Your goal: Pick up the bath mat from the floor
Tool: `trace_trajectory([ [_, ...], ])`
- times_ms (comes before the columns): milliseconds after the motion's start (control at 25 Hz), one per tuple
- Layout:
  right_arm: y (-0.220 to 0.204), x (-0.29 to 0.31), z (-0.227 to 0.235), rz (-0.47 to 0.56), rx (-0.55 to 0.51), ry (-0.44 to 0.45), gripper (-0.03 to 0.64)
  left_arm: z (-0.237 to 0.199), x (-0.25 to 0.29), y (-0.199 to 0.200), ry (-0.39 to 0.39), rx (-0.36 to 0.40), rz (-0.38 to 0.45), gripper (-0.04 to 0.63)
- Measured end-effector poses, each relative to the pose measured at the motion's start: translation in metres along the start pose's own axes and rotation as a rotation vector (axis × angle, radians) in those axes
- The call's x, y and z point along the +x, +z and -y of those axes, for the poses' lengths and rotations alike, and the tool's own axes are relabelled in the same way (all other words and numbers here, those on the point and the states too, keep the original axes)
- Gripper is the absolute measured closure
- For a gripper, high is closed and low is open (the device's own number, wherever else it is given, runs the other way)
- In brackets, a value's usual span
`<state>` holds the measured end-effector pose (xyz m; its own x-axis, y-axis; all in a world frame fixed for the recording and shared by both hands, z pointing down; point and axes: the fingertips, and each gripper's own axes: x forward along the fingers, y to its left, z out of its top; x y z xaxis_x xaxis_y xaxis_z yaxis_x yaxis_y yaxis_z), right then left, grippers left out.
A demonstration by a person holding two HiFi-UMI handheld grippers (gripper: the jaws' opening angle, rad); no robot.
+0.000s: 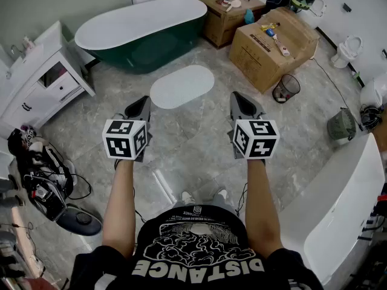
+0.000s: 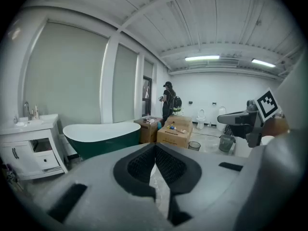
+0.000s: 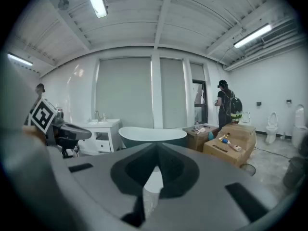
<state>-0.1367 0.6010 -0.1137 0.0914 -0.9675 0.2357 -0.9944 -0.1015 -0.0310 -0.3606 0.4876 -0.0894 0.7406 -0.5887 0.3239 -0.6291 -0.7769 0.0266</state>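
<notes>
**Item: mat** (image 1: 181, 86). White, oval, flat, thin and soft-looking, with a smooth top. It lies on the floor (image 1: 193, 156) just in front of the tub (image 1: 145, 32), with nothing on it.

**Position against the fingers.** The mat is ahead of both grippers and between their lines, and low beneath them. Its long axis runs across the person and is tilted, the right end further away. In the head view the left gripper (image 1: 143, 104) shows just beside the mat's near left end. The right gripper (image 1: 237, 100) stands a little off the right end. The left looks the nearer, though both must come well down. A pinch at the near long edge seems the likely start.

**Left gripper.** Fingers (image 2: 140, 166) are clenched, tips met, with nothing between them. It points slightly downward.

**Right gripper.** Fingers (image 3: 135, 170) are clenched and hold nothing. A pale patch shows through the slit below their tips, probably the mat.

**Floor.** Grey veined tile, glossy and hard. A limp mat lying flat on it offers little edge to catch.

**Surroundings.**
- Tub: oval, dark green outside, white inside.
- Cabinet (image 1: 42, 80): white, with drawers, at left.
- Boxes (image 1: 275, 47): brown card, with small clutter on top.
- Bin (image 1: 286, 88): dark wire mesh, beside the boxes.
</notes>
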Motion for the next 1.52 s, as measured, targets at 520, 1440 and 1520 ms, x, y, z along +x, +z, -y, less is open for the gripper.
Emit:
trace_trajectory([
  [520, 0.003, 0.012, 0.018, -0.015, -0.031, -0.019, 0.572, 0.006, 0.032, 0.007, -0.029, -0.004, 0.002, 0.543],
  [1440, 0.025, 0.136, 0.205, -0.074, -0.025, 0.217, 0.447, 0.039, 0.171, 0.057, 0.260, -0.128, -0.011, 0.406],
  [1520, 0.029, 0.148, 0.215, -0.077, -0.036, 0.251, 0.408, 0.040, 0.176, 0.059, 0.298, -0.142, -0.011, 0.391],
])
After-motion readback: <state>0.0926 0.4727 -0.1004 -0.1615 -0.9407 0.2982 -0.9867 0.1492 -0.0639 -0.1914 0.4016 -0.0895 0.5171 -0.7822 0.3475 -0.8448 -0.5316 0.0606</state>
